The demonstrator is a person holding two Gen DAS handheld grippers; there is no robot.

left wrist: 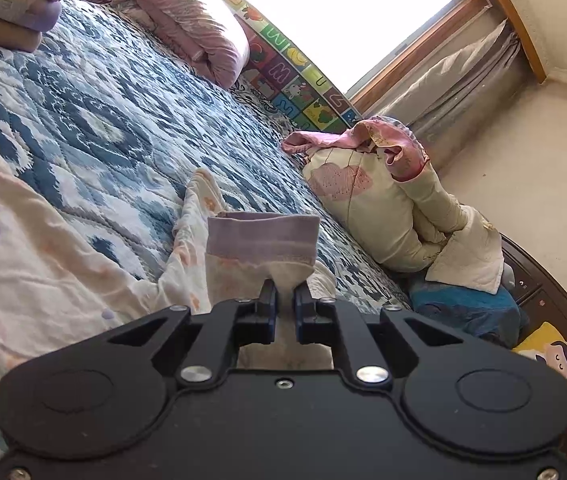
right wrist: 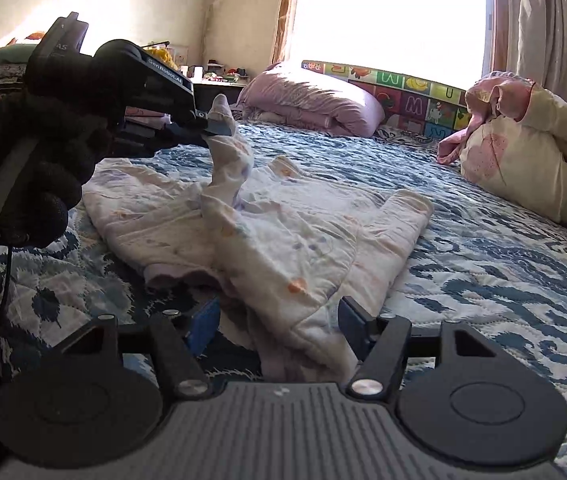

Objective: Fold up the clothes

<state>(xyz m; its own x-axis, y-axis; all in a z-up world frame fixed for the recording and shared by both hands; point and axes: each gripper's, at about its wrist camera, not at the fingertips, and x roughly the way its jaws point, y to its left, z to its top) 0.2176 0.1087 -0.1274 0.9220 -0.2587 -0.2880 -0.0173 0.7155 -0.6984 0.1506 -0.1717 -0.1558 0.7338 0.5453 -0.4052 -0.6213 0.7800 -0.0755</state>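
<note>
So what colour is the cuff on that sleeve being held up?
Pale lilac cuff on the cream floral sleeve, clearest in the left wrist view.

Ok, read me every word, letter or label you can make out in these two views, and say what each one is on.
"GenRobot.AI": white print on the black left gripper, seen from the right wrist view.
"AS": end of a cut-off label on that gripper's rear block.
"W", "U", "M": big letters on the colourful alphabet play mat standing under the window.
The mat's other tiles are too small or skewed to read.
</note>
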